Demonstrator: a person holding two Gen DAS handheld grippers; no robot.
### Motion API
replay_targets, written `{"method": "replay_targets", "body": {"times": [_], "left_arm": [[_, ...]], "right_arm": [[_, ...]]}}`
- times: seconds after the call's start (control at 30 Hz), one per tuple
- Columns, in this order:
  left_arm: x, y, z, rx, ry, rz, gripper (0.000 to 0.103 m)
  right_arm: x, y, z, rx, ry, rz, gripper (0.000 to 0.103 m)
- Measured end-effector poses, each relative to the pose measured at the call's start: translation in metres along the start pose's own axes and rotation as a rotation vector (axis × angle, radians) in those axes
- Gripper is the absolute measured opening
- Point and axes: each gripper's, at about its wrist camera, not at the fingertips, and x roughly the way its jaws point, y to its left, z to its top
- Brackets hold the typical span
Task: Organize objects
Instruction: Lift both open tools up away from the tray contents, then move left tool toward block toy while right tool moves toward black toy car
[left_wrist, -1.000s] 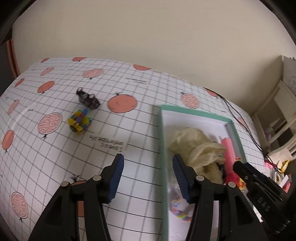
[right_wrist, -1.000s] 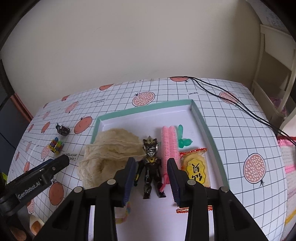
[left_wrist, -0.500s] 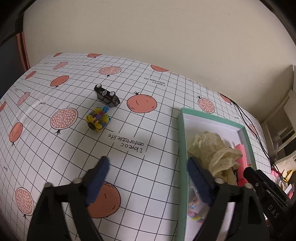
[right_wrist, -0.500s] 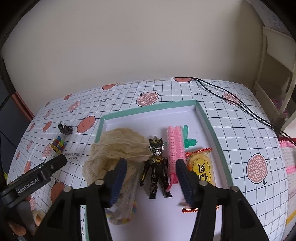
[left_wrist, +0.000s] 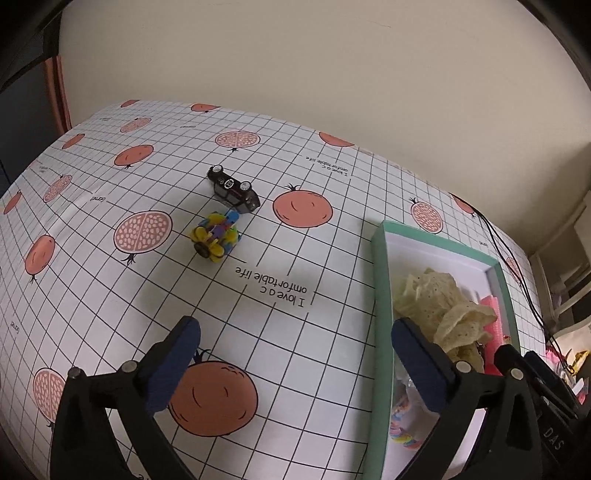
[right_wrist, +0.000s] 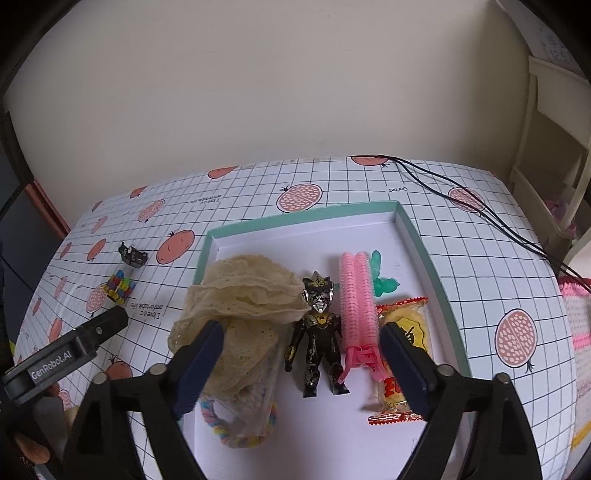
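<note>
Box (right_wrist: 417, 236), teal-rimmed and white inside, sits on the right part of the gridded tablecloth (left_wrist: 110, 314). Already in it: cream lace cloth (right_wrist: 243, 295) at the left, dark toy figure (right_wrist: 319, 332) in the middle, pink hair rollers (right_wrist: 356, 295), a green clip (right_wrist: 380, 273) beyond them, a yellow snack packet (right_wrist: 406, 325) at the right, a pastel braided band (right_wrist: 236, 435) at the near left.

Two things remain outside, left of the box and well apart from it: black toy car (left_wrist: 232, 188), lying on its side or roof, and just nearer, almost touching it, a multicoloured block toy (left_wrist: 216, 236).

Left gripper (left_wrist: 295, 350) hovers over bare cloth, fingers spread wide, empty, aimed toward those two toys. Right gripper (right_wrist: 299, 354) hangs above the box, fingers wide apart, holding nothing, straddling the figure from above.

Judgement: sorting nearly done; step in hand is the left gripper's reach for a stray toy. Next move calls for travelling far-left, lowering around the block toy, closing without nudging the car.
</note>
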Motion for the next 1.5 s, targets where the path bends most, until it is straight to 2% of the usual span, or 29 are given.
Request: {"method": "replay_targets", "body": {"times": [0.13, 0.97, 1.27, 1.5], "left_arm": [[0.000, 0.002, 0.000, -0.010, -0.004, 0.009, 0.103], [-0.002, 0.007, 0.001, -0.003, 0.010, 0.004, 0.103], [-0.014, 0.021, 0.007, -0.019, -0.002, -0.010, 0.103], [-0.027, 0.052, 0.015, -0.077, -0.025, -0.016, 0.103]], "right_arm": [[0.000, -0.002, 0.001, 0.003, -0.003, -0.005, 0.103], [0.003, -0.004, 0.001, 0.006, 0.006, -0.027, 0.103], [-0.013, 0.006, 0.008, 0.008, -0.046, -0.023, 0.103], [-0.026, 0.031, 0.015, -0.023, -0.094, 0.005, 0.103]]}}
